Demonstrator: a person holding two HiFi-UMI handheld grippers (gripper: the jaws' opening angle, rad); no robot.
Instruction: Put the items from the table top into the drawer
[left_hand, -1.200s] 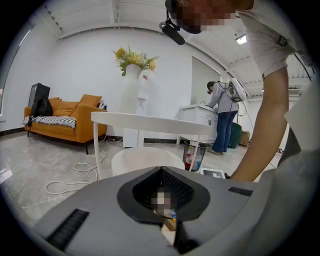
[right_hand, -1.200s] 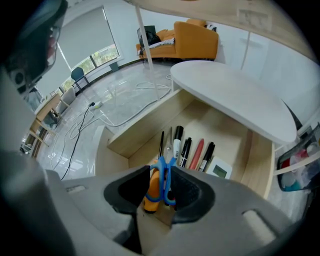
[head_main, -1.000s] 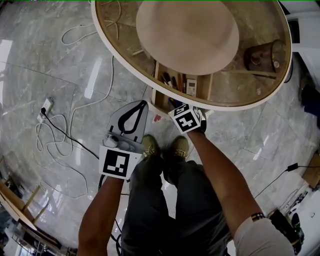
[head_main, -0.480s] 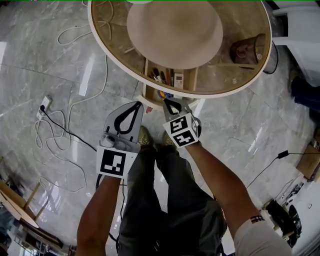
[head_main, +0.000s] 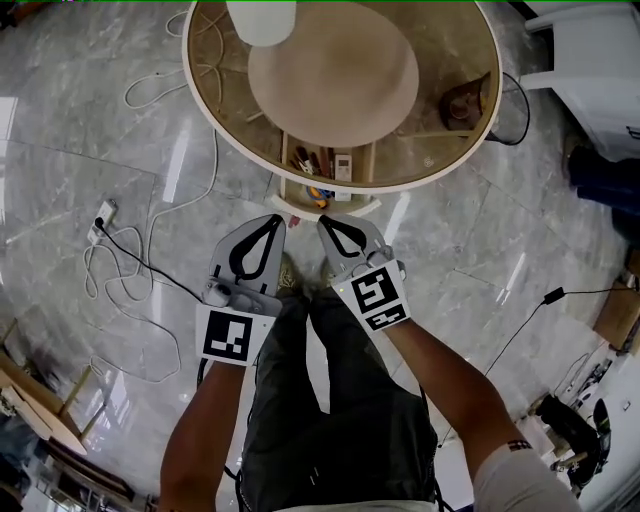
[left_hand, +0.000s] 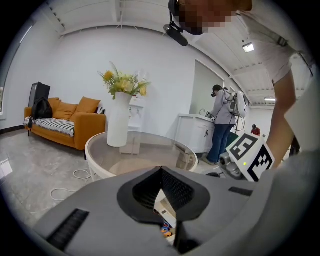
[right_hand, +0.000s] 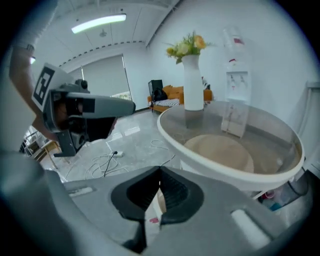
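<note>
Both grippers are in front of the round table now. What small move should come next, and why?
Probably lower the right gripper to the front of the open drawer and push it shut. The drawer holds small items, and both the right gripper and the left gripper have jaws together with nothing between them.

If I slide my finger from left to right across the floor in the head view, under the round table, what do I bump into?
white floor socket → left gripper → right gripper → black plug on its cable
</note>
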